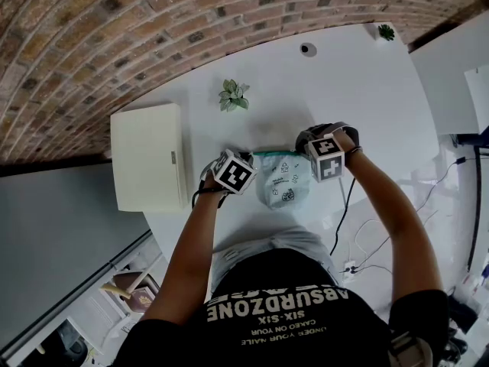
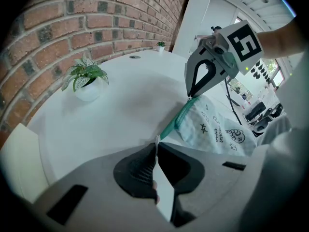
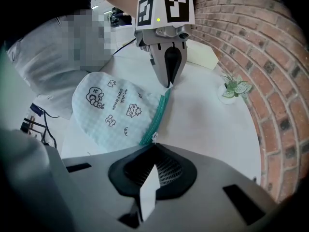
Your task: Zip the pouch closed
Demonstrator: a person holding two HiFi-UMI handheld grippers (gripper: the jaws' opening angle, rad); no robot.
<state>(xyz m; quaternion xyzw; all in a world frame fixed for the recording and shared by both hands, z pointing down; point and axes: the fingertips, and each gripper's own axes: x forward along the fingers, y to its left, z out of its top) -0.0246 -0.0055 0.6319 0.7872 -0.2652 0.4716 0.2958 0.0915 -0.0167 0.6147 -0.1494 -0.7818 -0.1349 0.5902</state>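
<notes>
Left gripper (image 2: 156, 146) pinches pouch (image 3: 113, 111) corner; right gripper (image 3: 153, 149) clamped on zipper pull (image 3: 155, 137), mid-table (image 1: 367, 90).

White round table (image 1: 359, 105): bare top lies open from the pale blue printed fabric pouch (image 1: 284, 180) to the far rim, below the red brick wall (image 1: 114, 37).

Obstacles:
- A small green-leaved plant in a white pot (image 1: 234, 95) stands beyond the pouch, toward the left.
- A cream rectangular box (image 1: 149, 157) fills the left edge, near the left gripper (image 2: 156, 143).
- A thin black cable (image 1: 345, 205) trails off the near edge beside the right gripper (image 3: 154, 143).
- A second small potted plant (image 1: 386, 31) sits well apart at the far rim.

Both grippers are clamped on opposite ends of the pouch's green zip edge, blocking the gap between them.
</notes>
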